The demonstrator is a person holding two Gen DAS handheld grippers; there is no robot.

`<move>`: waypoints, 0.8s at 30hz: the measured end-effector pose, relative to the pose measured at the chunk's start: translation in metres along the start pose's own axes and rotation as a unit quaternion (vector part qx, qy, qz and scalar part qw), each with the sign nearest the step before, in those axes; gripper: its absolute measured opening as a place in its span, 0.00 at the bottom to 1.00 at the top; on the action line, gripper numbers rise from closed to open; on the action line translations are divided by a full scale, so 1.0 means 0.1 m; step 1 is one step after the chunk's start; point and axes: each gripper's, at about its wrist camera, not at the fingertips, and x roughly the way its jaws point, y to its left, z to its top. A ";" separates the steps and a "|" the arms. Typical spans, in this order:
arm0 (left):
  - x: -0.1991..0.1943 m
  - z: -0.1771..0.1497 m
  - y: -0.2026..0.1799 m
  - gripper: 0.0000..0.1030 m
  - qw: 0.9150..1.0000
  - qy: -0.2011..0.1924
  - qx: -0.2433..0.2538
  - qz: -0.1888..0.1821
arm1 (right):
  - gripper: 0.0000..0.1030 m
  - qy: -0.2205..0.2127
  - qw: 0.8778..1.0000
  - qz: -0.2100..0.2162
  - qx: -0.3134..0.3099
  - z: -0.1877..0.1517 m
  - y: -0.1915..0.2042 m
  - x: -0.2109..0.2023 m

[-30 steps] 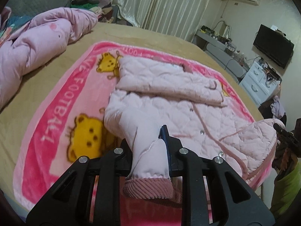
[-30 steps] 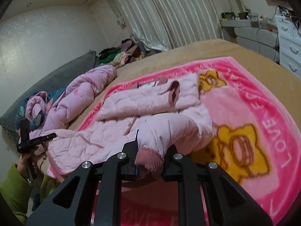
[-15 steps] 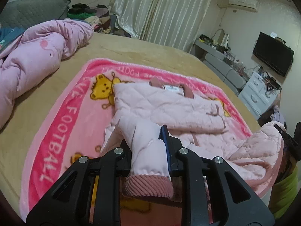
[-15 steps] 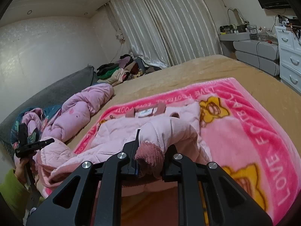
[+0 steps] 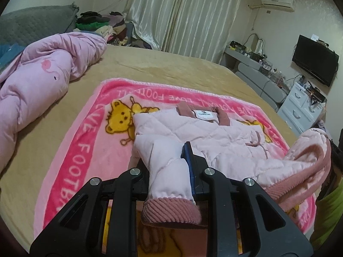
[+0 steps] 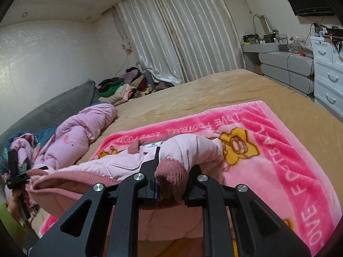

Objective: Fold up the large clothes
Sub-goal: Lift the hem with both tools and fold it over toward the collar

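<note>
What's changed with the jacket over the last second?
Both grippers, left gripper and right gripper, have carried the pink jacket's ribbed hem up off the blanket toward the collar. Neither let go. The blanket and pink duvet stayed put.

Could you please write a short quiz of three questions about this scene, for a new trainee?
1. True or false: the left gripper is open and holds nothing.
2. What lies directly under the pink quilted jacket?
A. bare bedsheet
B. pink bear blanket
C. grey pillow
3. Fill in: the right gripper is shut on the jacket's ribbed ____.

Key: 1 false, it clamps the jacket; 2 B; 3 hem.
</note>
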 end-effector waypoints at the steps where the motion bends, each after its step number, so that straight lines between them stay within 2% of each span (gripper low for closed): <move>1: 0.04 0.04 -0.01 0.15 1.000 0.000 0.005 0.006 | 0.14 0.001 1.000 -0.003 -0.002 0.01 0.02 0.03; 10: 0.38 0.22 -0.04 0.15 0.999 0.011 0.026 0.039 | 0.14 0.027 0.999 -0.025 0.009 0.14 -0.10 0.52; 24: 0.72 0.26 0.04 0.16 0.998 0.026 0.032 0.052 | 0.14 0.065 0.996 -0.053 0.030 0.19 -0.21 0.96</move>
